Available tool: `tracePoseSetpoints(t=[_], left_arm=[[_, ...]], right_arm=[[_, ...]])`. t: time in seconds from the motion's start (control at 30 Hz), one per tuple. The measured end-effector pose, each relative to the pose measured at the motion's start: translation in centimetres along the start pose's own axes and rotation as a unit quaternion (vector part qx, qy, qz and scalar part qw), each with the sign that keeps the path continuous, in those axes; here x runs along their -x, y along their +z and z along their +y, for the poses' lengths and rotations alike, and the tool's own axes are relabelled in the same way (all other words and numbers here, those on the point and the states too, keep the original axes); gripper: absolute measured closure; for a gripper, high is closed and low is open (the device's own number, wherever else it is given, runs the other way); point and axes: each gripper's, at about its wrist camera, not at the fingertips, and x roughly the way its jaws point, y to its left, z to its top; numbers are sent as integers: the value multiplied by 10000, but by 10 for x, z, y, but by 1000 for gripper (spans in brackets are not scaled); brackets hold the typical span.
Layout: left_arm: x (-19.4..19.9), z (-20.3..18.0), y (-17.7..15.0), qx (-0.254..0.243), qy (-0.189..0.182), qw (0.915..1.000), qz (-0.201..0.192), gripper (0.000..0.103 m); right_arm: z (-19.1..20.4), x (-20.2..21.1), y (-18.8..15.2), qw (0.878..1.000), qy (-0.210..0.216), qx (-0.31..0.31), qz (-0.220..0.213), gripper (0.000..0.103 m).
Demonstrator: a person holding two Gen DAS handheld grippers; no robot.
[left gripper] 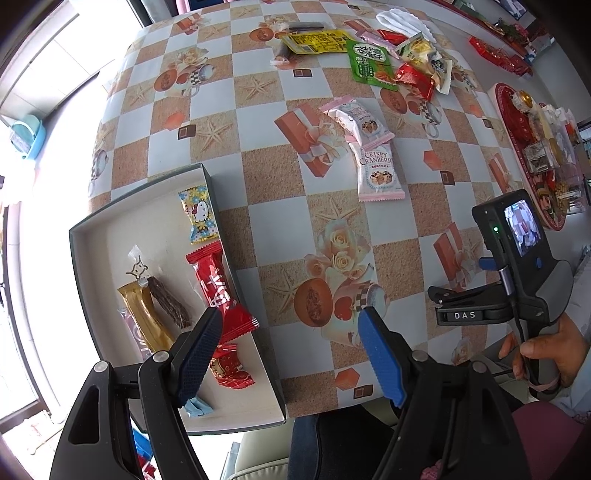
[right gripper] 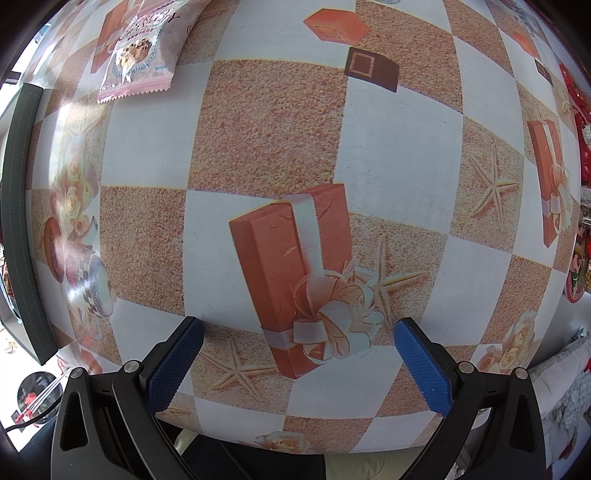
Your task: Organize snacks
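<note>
A shallow grey box (left gripper: 147,192) at the table's near left holds several snacks: a Hello Kitty candy (left gripper: 198,215), a long red packet (left gripper: 218,286), a gold bar and a dark stick. My left gripper (left gripper: 290,319) hangs open above the box's right wall, nothing between its fingers. Two pink Crispy Cranberry packets (left gripper: 376,168) lie mid-table; one shows in the right wrist view (right gripper: 142,48). A pile of loose snacks (left gripper: 373,59) lies at the far side. My right gripper (right gripper: 298,328) is open over bare tablecloth, and its body (left gripper: 517,266) sits in a person's hand at the right.
A red tray (left gripper: 532,147) stacked with sweets stands at the right edge. White folded item (left gripper: 402,22) lies behind the far pile. The box's dark wall (right gripper: 22,221) runs along the left of the right wrist view. The table's near edge is just below both grippers.
</note>
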Motion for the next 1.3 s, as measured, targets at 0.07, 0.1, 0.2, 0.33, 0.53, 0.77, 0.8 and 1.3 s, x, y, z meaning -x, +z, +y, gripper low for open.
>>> tracePoseSetpoints(t=[0.07,0.1,0.2,0.33,0.53,0.77,0.8,1.3], left_arm=[[-1,1,-1,22,-21,10000,19,24],[-2,2,-2,35,-31,10000,26,24],[-3,3,-3,67,-63,9999,48,24],[-7,5,-5,108,-98,9999,92,24],[-16,7,-12,176,-179,9994,221,24],[-28,7,-25,289,-327,9985,342,24],[-30,7,-27,313,-345,9983,357,24],[-48,14,-46,595,-742,9950,297,24]], right_arm=[[0,0,-1,10000,2,-15,-14,0],[0,0,-1,10000,2,-17,-22,0],[0,1,-1,10000,2,-26,-61,0],[0,1,-2,9999,5,-45,-106,0],[0,2,-6,9996,9,-97,-276,0],[-1,6,-13,9989,19,-157,-452,0],[-1,6,-13,9989,21,-155,-438,0],[-26,59,37,9891,948,-1062,-363,0]])
